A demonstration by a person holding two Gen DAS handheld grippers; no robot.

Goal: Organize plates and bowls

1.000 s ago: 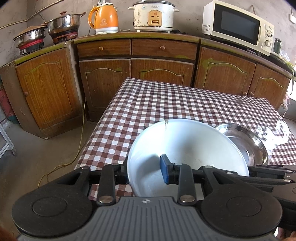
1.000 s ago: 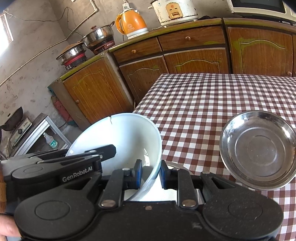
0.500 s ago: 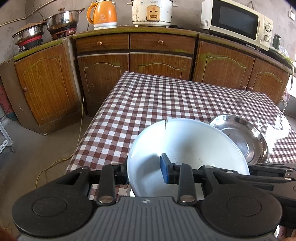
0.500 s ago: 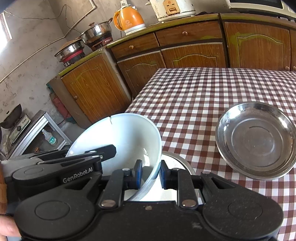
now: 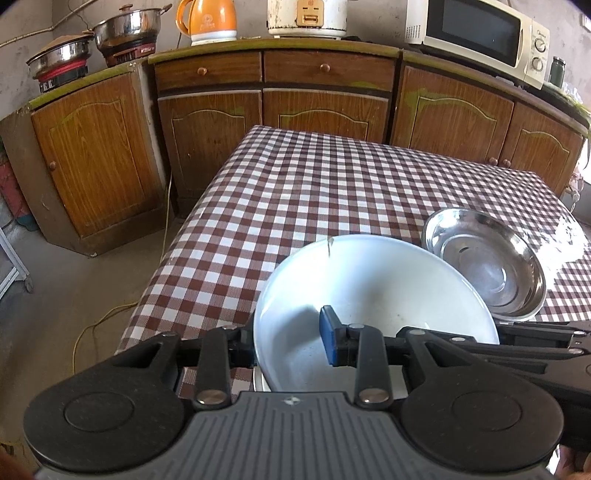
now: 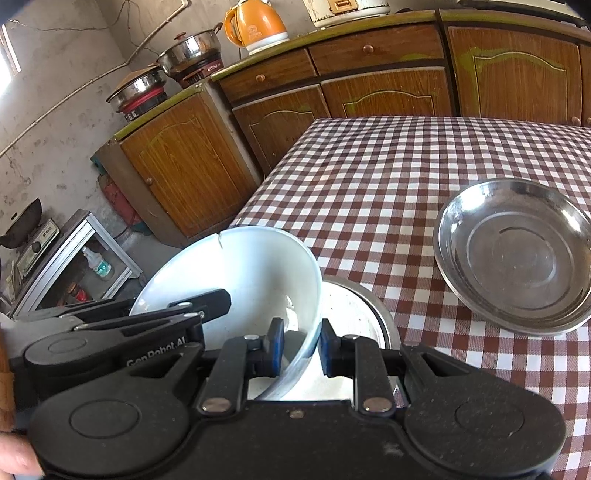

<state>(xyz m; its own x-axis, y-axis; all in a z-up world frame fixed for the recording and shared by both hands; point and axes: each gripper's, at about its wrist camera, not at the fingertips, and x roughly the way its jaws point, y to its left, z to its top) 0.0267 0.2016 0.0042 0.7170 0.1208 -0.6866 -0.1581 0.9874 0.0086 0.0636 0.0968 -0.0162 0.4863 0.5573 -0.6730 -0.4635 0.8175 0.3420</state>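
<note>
A white bowl (image 5: 369, 280) (image 6: 251, 269), with a crack in its far rim, hangs tilted over the near corner of the checked table (image 5: 295, 192). My left gripper (image 5: 286, 341) is shut on the bowl's left rim, one blue pad inside the bowl. On the bowl's right rim my right gripper (image 6: 301, 347) is shut, and its arm shows at the right of the left wrist view. Under the bowl lies a steel-rimmed dish (image 6: 354, 314), partly hidden. A shallow steel plate (image 5: 484, 262) (image 6: 513, 254) rests on the table to the right, apart from the bowl.
Wooden cabinets (image 5: 325, 107) line the wall beyond the table, bearing an orange kettle (image 5: 207, 18), a rice cooker (image 5: 306, 16), a microwave (image 5: 476, 33) and steel pots (image 5: 125, 29). A yellow cable (image 5: 96, 321) runs over the floor at the left. A metal rack (image 6: 74, 266) stands beside the table.
Both grippers keep their hold on the white bowl. The table and steel plate have slid a little up the pictures, and more of the dish under the bowl shows.
</note>
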